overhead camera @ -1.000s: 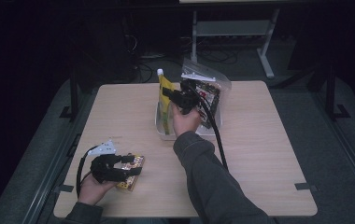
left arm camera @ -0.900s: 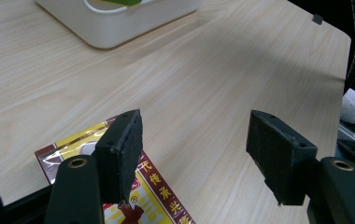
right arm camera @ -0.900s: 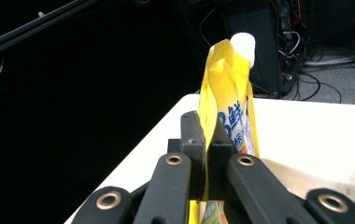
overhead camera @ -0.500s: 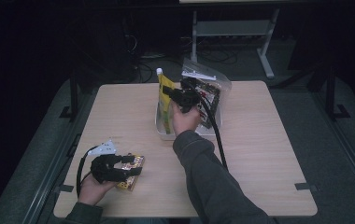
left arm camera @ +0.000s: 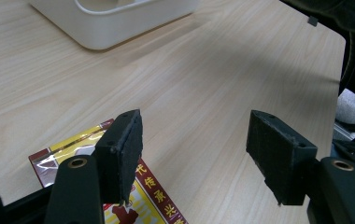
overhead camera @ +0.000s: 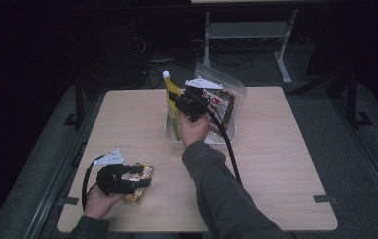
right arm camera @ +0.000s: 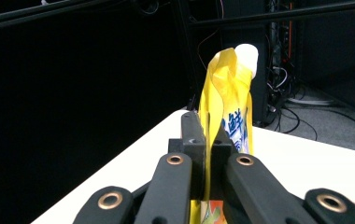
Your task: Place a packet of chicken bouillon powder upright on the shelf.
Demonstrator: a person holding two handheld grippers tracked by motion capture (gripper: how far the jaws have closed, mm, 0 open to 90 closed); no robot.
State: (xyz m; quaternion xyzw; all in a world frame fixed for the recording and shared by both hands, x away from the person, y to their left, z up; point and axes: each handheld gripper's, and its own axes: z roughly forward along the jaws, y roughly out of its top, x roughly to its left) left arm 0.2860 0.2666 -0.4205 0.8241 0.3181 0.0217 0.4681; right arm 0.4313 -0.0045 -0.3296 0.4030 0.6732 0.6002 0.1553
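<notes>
Evidently the yellow pouch is a light, limp thing: in the right gripper view its film twists and creases above the right gripper, whose fingers are clamped together on it just below the white cap; in the high view the pouch stands upright at the left edge of the white tray, beside a clear bag of snacks in that tray; such glossy film is likely slippery and sags, so a hold near the stiffer cap end seems safest; near the bench corner well apart from the tray, the left gripper hangs with fingers apart over a flat snack packet, which lies thin on the wood and probably wants pinching at an edge
</notes>
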